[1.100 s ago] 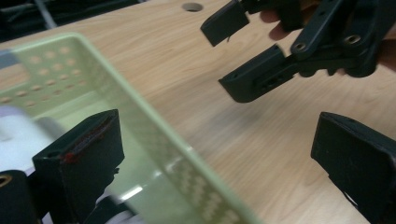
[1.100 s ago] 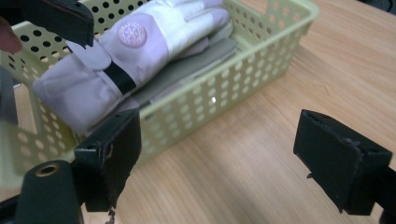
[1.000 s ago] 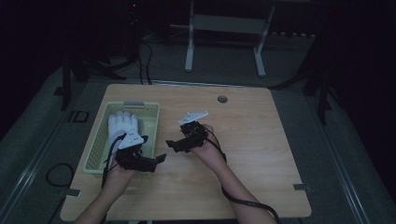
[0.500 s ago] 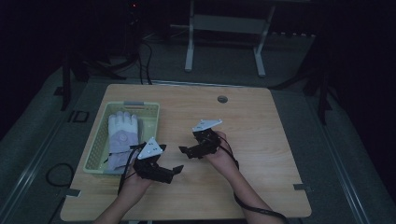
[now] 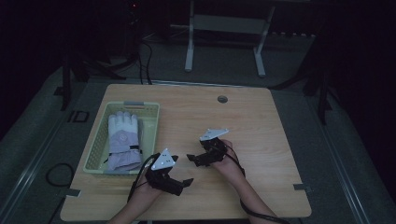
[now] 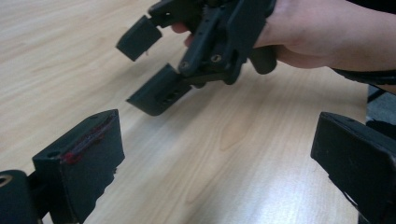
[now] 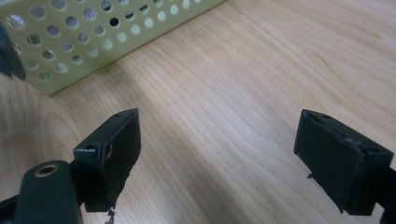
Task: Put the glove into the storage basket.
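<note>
A grey and white glove (image 5: pixel 123 140) lies inside a pale green perforated basket (image 5: pixel 150 122) on the left of the wooden table (image 5: pixel 266 126). To the right of the basket, near the table's front, my left gripper (image 5: pixel 182 171) is held open, pointing right. Its jaws (image 6: pixel 219 163) stand wide apart over bare wood with nothing between them. My right gripper (image 5: pixel 196 153) is a little farther back and points left toward the basket. It is open too, its jaws (image 7: pixel 226 154) empty above the tabletop. In the left gripper view, the right gripper (image 6: pixel 154 65) and its hand hover just ahead.
The basket's holed wall (image 7: pixel 93 37) stands close in front of my right gripper. A round cable hole (image 5: pixel 222 99) sits near the table's far edge. Metal stand legs (image 5: pixel 189 56) rise beyond the table, and cables lie on the dark floor.
Both hands have moved away from the basket, to the right and toward the table's near edge. The glove stays in the basket. Both grippers remain open.
</note>
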Demonstrator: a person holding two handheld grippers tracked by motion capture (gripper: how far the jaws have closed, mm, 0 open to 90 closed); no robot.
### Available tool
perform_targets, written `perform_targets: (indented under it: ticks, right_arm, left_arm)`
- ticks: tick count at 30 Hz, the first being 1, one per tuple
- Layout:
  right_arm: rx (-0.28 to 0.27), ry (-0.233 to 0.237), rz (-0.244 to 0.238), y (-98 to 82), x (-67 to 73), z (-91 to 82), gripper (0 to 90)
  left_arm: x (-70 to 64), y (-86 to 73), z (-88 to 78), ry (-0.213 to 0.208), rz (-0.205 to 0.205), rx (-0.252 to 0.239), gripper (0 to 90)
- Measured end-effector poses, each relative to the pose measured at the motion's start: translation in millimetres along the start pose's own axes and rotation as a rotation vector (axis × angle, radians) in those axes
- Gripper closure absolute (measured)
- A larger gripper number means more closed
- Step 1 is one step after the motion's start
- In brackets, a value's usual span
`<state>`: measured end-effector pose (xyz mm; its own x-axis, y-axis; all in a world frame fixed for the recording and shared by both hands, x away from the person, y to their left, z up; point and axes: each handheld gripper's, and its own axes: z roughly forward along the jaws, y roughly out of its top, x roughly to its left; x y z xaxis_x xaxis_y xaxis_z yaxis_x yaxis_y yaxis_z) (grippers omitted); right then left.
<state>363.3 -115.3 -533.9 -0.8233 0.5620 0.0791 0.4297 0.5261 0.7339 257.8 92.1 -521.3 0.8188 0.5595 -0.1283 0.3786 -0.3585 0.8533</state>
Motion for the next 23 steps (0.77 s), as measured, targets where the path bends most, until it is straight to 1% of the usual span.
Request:
perform_targets:
  ticks: [3,7,10,11,12,14,15,16,18,20,21,23]
  right_arm:
    - [0.002,0.006,0.006,-6.7,-1.5,0.6,14.8]
    - [0.002,0.009,0.002,-15.2,-2.5,1.1,14.8]
    - [0.000,0.006,-0.006,-19.4,-3.3,0.9,14.8]
    - [-0.002,0.008,-0.006,-21.5,-3.7,0.6,14.8]
    - [-0.003,0.007,-0.005,-27.8,-4.8,-0.3,14.8]
    - [-0.009,0.008,-0.002,-31.9,-6.3,-1.7,14.8]
    - [-0.009,0.008,-0.002,-31.9,-6.3,-1.7,14.8]
    - [-0.015,0.009,-0.002,-33.2,-7.1,-2.3,14.8]
    - [-0.032,0.006,-0.003,-35.6,-9.2,-4.7,14.8]
    - [-0.037,0.006,-0.004,-35.8,-9.7,-6.1,14.8]
    - [-0.035,0.004,-0.005,-35.8,-10.0,-6.3,14.8]
    - [-0.035,0.002,-0.007,-36.2,-10.6,-6.5,14.8]
  left_arm:
    - [-4.3,-3.6,6.4,-0.013,0.005,0.009,2.6]
    - [-8.8,-8.7,15.2,-0.037,0.005,0.019,2.6]
    - [-11.0,-10.4,18.8,-0.043,0.009,0.025,2.6]
    - [-13.1,-12.0,22.0,-0.061,0.003,0.017,2.6]
    - [-13.5,-12.4,22.7,-0.075,0.006,0.015,2.6]
    - [-14.5,-13.2,23.8,-0.095,0.014,0.009,2.6]
    - [-14.5,-13.2,23.8,-0.095,0.014,0.009,2.6]
    - [-15.8,-14.0,25.5,-0.096,0.035,0.021,2.6]
    - [-16.8,-15.0,27.1,-0.094,0.051,0.027,2.6]
    - [-17.0,-16.1,28.6,-0.096,0.049,0.033,2.6]
    - [-16.8,-16.8,29.0,-0.100,0.043,0.031,2.6]
    - [-16.5,-17.8,29.3,-0.095,0.039,0.030,2.6]
